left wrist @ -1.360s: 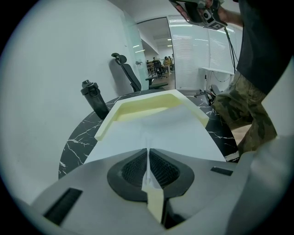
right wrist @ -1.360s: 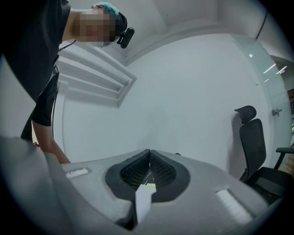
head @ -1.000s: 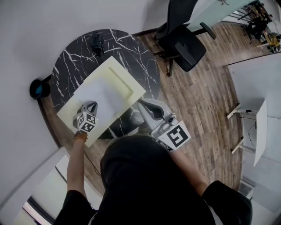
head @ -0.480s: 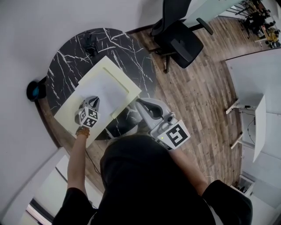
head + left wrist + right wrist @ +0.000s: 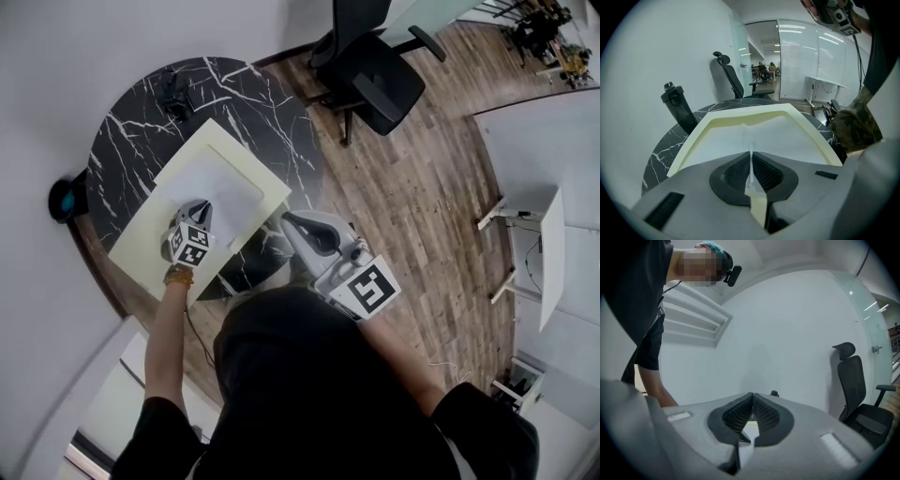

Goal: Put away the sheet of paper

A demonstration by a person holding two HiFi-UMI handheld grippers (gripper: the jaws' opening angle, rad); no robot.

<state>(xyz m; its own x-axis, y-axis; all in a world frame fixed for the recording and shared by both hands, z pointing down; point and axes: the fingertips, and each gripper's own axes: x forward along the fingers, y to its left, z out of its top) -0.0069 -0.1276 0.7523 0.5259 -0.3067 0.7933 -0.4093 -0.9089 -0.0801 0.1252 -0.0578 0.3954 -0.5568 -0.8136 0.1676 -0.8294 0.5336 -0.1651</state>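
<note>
A white sheet of paper (image 5: 223,190) lies in the recess of a pale yellow tray (image 5: 139,249) on the round black marble table (image 5: 258,98). My left gripper (image 5: 201,208) reaches over the tray's near part and is shut on the sheet's near edge. In the left gripper view the paper (image 5: 780,140) spreads ahead inside the tray (image 5: 813,127), and a thin fold of it runs up between the closed jaws of that gripper (image 5: 751,158). My right gripper (image 5: 287,221) hovers off the table's right edge. In its own view that gripper (image 5: 752,397) is shut, with nothing held.
A black bottle (image 5: 172,92) stands at the table's far side, left of the tray in the left gripper view (image 5: 677,107). A black office chair (image 5: 375,80) sits on the wood floor beyond the table. A dark round object (image 5: 64,199) lies by the wall at the left.
My left gripper has moved forward over the tray with the sheet still pinched, so the paper lies further inside the recess. The right gripper has stayed where it was.
</note>
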